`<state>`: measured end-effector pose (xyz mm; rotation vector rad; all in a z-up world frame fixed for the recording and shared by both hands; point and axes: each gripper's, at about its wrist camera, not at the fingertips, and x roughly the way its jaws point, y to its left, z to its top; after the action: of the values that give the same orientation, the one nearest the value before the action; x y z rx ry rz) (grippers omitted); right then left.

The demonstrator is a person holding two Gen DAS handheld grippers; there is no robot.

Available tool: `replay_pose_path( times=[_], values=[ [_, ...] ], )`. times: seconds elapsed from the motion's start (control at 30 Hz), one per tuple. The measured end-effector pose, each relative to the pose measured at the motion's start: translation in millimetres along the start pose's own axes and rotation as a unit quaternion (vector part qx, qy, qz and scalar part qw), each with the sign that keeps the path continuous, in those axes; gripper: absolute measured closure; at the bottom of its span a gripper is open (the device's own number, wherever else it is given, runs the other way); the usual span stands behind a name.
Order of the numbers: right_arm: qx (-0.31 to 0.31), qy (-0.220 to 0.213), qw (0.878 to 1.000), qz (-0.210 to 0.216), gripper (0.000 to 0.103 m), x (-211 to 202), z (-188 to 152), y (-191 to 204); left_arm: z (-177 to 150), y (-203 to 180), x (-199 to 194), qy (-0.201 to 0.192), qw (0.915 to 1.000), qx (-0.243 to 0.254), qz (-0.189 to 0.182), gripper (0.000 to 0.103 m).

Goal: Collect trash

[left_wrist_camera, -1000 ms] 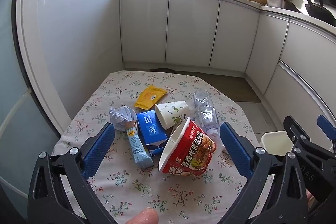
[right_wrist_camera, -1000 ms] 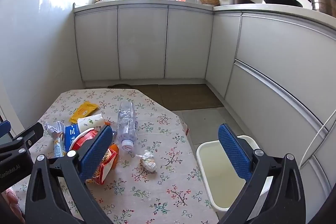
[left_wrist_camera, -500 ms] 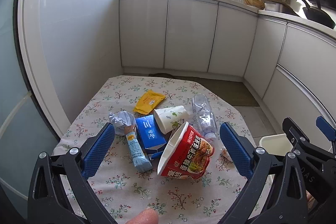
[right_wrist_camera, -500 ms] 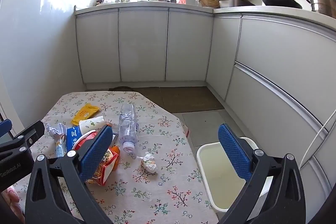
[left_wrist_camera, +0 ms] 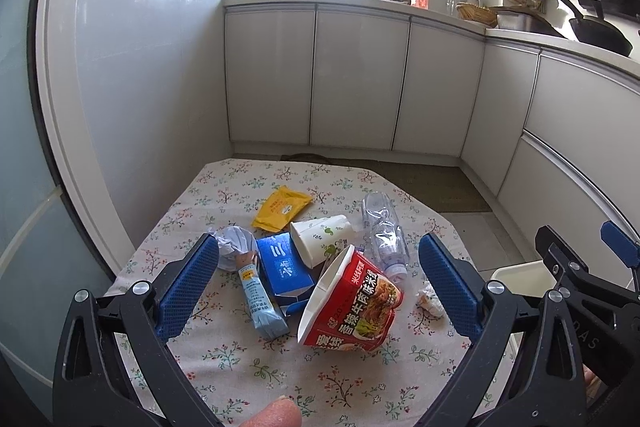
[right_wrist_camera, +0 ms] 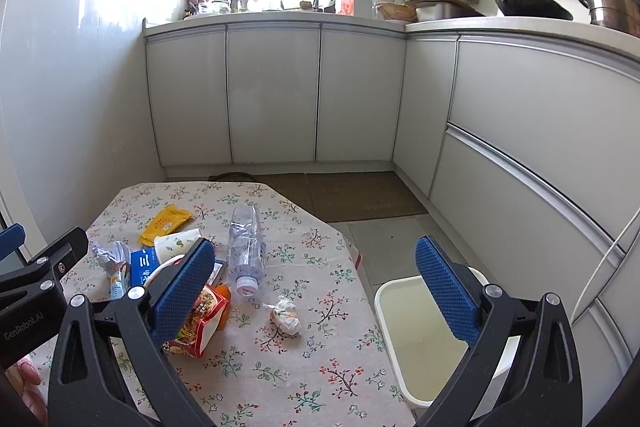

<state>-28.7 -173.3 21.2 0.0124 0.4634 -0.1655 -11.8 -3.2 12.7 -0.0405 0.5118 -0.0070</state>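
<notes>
Trash lies on a floral tablecloth (left_wrist_camera: 224, 351): a tipped red noodle bowl (left_wrist_camera: 352, 303), a blue carton (left_wrist_camera: 282, 267), a light blue sachet (left_wrist_camera: 258, 301), crumpled foil (left_wrist_camera: 234, 247), a yellow packet (left_wrist_camera: 282, 207), a paper cup (left_wrist_camera: 322, 233), a clear bottle (left_wrist_camera: 384, 233) and a white wad (right_wrist_camera: 286, 315). My left gripper (left_wrist_camera: 316, 285) hovers open above the near side of the pile, holding nothing. My right gripper (right_wrist_camera: 316, 291) is open and empty, between the table's right edge and a white bin (right_wrist_camera: 424, 335) on the floor.
White cabinets (right_wrist_camera: 276, 95) run along the back and right under a worktop with pans (right_wrist_camera: 532, 11). A brown mat (right_wrist_camera: 360, 195) lies on the tiled floor beyond the table. A tiled wall (left_wrist_camera: 120, 87) stands to the left. A fingertip (left_wrist_camera: 272, 415) shows at the bottom.
Both grippers have drawn back and tilted up slightly, so the trash sits a little lower and farther in view. Nothing was taken hold of; both stay open.
</notes>
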Motion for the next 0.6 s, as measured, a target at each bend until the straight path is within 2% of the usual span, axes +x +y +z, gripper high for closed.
replay_pose_path(
  times=[0.6],
  values=[
    [0.003, -0.004, 1.000, -0.009, 0.005, -3.1, -0.1, -9.1, 2.1, -6.6, 2.8, -0.010, 0.9999, 0.002, -0.011, 0.007]
  ],
)
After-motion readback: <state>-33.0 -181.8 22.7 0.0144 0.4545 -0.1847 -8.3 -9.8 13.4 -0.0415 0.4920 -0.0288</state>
